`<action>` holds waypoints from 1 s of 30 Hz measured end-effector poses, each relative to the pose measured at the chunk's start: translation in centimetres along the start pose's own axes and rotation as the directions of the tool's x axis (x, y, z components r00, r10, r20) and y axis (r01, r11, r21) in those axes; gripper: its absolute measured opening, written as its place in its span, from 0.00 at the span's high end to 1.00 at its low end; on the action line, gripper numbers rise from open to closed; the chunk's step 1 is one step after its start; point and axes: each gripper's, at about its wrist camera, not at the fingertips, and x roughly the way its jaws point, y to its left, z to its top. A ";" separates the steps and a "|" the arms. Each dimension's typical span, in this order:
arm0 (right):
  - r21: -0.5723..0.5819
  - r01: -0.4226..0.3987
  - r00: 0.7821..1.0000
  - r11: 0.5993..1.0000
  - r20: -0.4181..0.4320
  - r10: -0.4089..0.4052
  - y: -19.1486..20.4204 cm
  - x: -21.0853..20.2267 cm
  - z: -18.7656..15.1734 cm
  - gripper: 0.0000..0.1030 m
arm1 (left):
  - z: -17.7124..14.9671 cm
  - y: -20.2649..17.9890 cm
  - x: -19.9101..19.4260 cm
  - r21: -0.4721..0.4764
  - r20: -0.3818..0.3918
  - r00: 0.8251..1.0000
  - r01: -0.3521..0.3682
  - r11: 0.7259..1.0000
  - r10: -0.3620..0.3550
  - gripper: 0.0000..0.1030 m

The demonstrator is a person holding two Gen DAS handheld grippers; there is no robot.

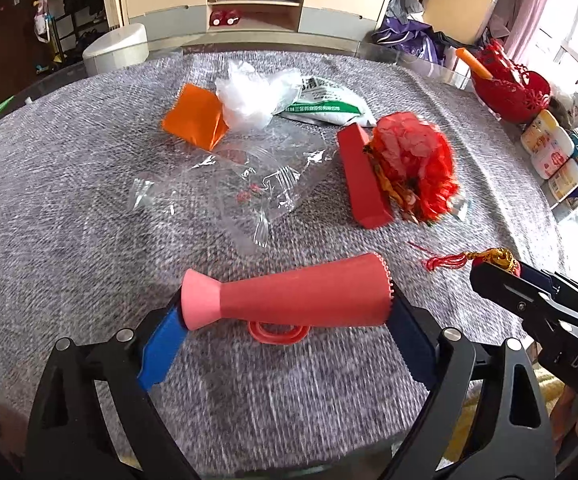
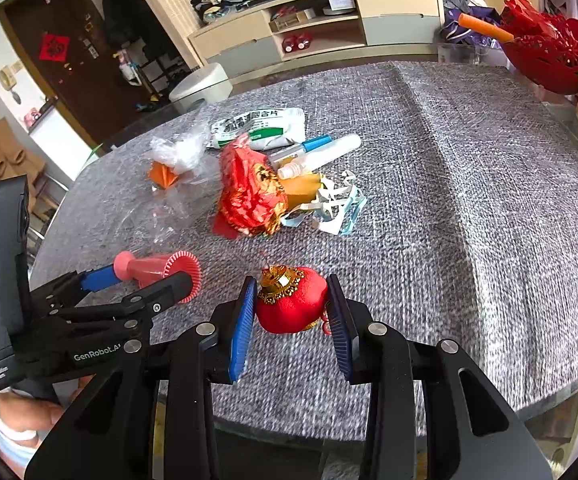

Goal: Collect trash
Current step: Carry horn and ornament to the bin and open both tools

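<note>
While the left gripper [image 1: 285, 312] clamps a pink funnel-shaped tube [image 1: 289, 300] crosswise between its blue pads, the right gripper [image 2: 291, 312] closes on a red lantern ornament [image 2: 291, 304] with a gold cap, both low over the grey woven tablecloth [image 2: 469, 200]. In the left wrist view the ornament's red tassel [image 1: 447, 260] trails out at three o'clock. Past the tube, at twelve o'clock, lies crumpled clear plastic wrap [image 1: 245, 176]. Toward one o'clock sits a red box [image 1: 363, 178] touching a red foil wad [image 1: 413, 168]. Farther out, an orange packet [image 1: 193, 118] rests beside a white plastic bag [image 1: 253, 98] and a green-and-white pouch [image 1: 325, 104]. At two o'clock, far edge, stands a red basket [image 1: 509, 90].
</note>
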 end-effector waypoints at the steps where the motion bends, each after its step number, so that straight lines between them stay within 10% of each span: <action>1: -0.002 0.000 1.000 1.000 0.003 0.000 0.2 -0.3 -0.2 0.65 | -0.2 -0.1 -0.5 0.005 0.006 1.000 -0.001 1.000 0.001 0.16; 30: -0.097 -0.006 1.000 0.995 -0.001 0.006 5.8 -6.7 -10.9 0.65 | -15.4 0.2 -9.3 0.010 -0.029 0.999 0.021 1.000 -0.021 0.16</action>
